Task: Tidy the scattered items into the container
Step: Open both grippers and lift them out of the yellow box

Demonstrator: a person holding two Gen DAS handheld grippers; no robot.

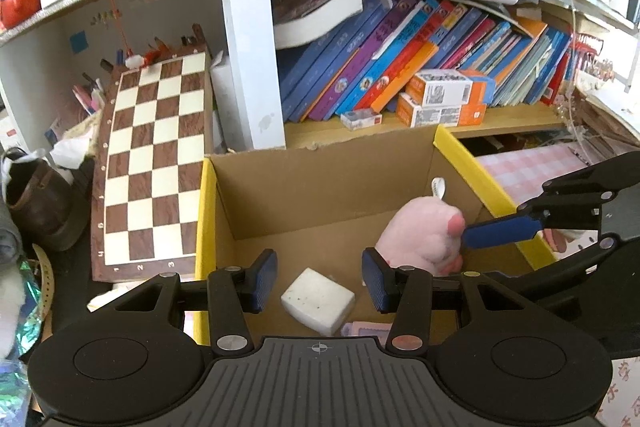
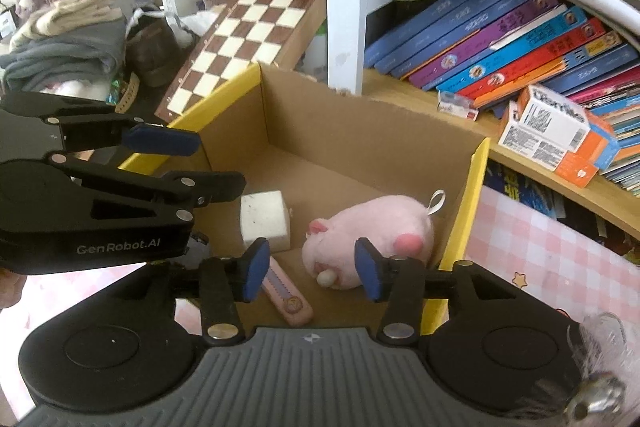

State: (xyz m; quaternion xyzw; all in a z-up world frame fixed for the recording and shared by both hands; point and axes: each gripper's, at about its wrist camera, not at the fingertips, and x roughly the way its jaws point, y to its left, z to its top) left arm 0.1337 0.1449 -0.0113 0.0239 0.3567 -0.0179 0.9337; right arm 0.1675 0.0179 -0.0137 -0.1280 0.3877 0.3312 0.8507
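Note:
An open cardboard box with yellow rims (image 1: pixel 280 183) (image 2: pixel 360 147) holds a white foam block (image 1: pixel 318 301) (image 2: pixel 266 221), a pink plush toy (image 1: pixel 424 239) (image 2: pixel 368 239) and a pink utility knife (image 2: pixel 286 297), whose end shows in the left wrist view (image 1: pixel 366 329). My left gripper (image 1: pixel 319 281) is open and empty, hanging over the block. My right gripper (image 2: pixel 311 269) is open and empty, just above the plush and knife. In the left wrist view a right fingertip (image 1: pixel 500 231) sits against the plush.
A chessboard (image 1: pixel 154 167) (image 2: pixel 248 39) leans beside the box on the left. Behind the box a shelf holds slanted books (image 1: pixel 400 51) (image 2: pixel 500 35) and orange-white cartons (image 1: pixel 444 99) (image 2: pixel 556 131). A brown shoe (image 1: pixel 36 199) and folded cloths (image 2: pixel 68 43) lie left. A pink checked cloth (image 2: pixel 552 259) lies right.

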